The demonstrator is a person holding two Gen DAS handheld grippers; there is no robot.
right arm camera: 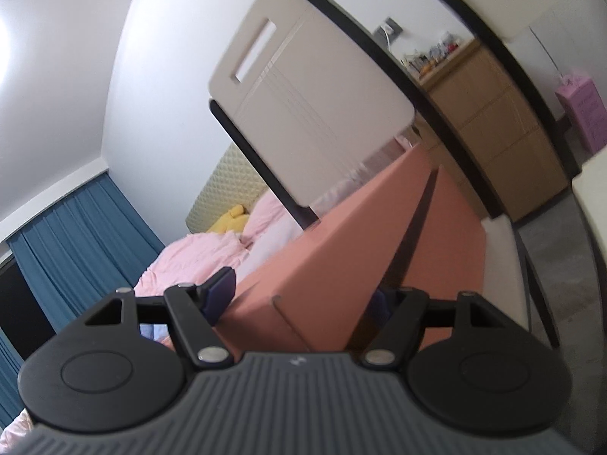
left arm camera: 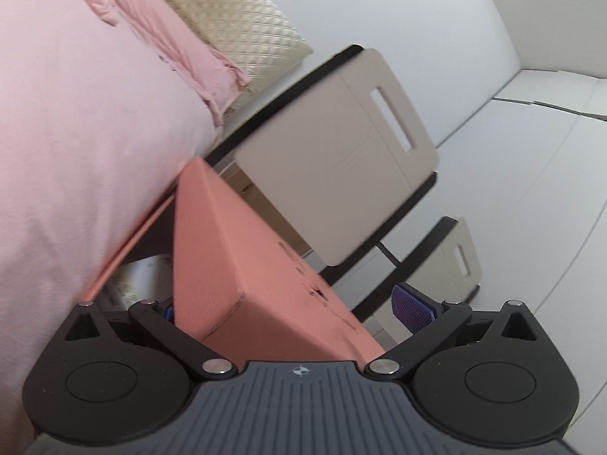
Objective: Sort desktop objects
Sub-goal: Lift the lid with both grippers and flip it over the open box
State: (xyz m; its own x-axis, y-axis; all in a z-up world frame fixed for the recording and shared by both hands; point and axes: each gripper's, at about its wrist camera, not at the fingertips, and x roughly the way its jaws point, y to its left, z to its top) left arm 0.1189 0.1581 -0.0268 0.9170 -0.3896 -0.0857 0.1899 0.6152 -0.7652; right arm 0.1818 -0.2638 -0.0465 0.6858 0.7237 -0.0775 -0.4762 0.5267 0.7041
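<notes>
A salmon-pink cardboard box (left arm camera: pixel 265 265) fills the middle of both wrist views, tilted and held off the ground. My right gripper (right arm camera: pixel 299 295) is shut on it. One blue pad (right arm camera: pixel 220 292) presses its outer side and the other fingertip (right arm camera: pixel 379 299) sits in the dark gap inside. My left gripper (left arm camera: pixel 292 311) straddles a corner of the same box (right arm camera: pixel 341 250) with its jaws wide. Its one pad (left arm camera: pixel 169 313) is tucked just inside the wall. The other pad (left arm camera: pixel 413 311) stands apart from the box with floor showing between. White papers (left arm camera: pixel 132 276) lie inside.
A bed with pink bedding (left arm camera: pixel 76 151) and a quilted headboard (left arm camera: pixel 227 19) is close on one side. Two beige chairs with black frames (left arm camera: pixel 341 144) (left arm camera: pixel 459 261) stand just beyond the box. A wooden chest of drawers (right arm camera: pixel 493 121) and blue curtains (right arm camera: pixel 76 235) line the room.
</notes>
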